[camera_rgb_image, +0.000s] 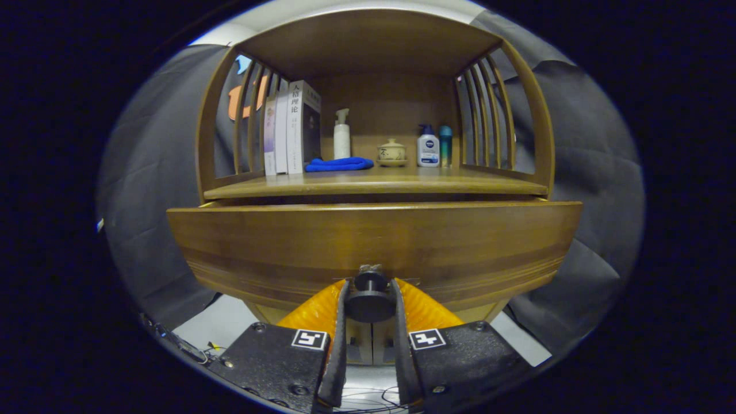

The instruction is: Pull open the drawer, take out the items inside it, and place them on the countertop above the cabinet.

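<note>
I count on the countertop point(374, 183) three upright books point(290, 129) at far left, one folded blue cloth point(339, 164) just right of them, one white pump bottle point(341, 136) behind the cloth, one small lidded ceramic jar point(392, 152) mid-shelf, then one white bottle with a blue cap point(428, 146) and one teal bottle point(445, 145) touching or nearly so at far right. One drawer point(374, 244) sits below, its front standing proud of the cabinet, slightly open; I cannot see its contents. One dark round knob point(370, 296) sits low on the drawer front. My gripper point(370, 305) points level at it, fingers point(340, 322) closed narrowly with both pads pressing the knob's sides.
</note>
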The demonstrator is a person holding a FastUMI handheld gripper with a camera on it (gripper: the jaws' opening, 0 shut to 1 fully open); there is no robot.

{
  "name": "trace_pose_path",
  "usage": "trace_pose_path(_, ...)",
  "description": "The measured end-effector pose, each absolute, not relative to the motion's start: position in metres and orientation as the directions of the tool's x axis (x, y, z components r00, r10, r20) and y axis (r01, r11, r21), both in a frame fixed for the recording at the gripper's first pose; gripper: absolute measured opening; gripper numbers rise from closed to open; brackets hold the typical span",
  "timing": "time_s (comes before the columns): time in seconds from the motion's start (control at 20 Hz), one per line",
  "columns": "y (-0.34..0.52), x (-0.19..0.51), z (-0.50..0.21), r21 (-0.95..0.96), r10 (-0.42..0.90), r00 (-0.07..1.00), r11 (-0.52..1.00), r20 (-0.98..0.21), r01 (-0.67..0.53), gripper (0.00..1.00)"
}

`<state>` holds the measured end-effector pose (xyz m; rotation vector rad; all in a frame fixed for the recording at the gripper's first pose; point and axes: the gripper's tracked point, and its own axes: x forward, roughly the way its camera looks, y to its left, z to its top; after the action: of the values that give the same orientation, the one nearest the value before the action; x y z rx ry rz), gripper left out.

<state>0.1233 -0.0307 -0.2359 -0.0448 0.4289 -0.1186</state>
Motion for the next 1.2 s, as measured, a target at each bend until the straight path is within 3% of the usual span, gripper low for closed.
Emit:
trace_pose_path(0.55,-0.023,0.046,-0.236,-0.065,-0.087,0.906,0.996,-0.414,0.066,0.38)
trace_pose_path(0.9,-0.023,0.036,-0.237,-0.062,-0.078,0.890,0.996,-0.450,0.056,0.40)
trace_pose_path(1.05,-0.020,0.029,-0.218,-0.014,-0.050,0.889,0.999,-0.455,0.049,0.49)
trace_pose_path(1.2,-0.011,0.021,-0.182,0.026,-0.007,0.899,0.999,-0.439,0.020,0.66)
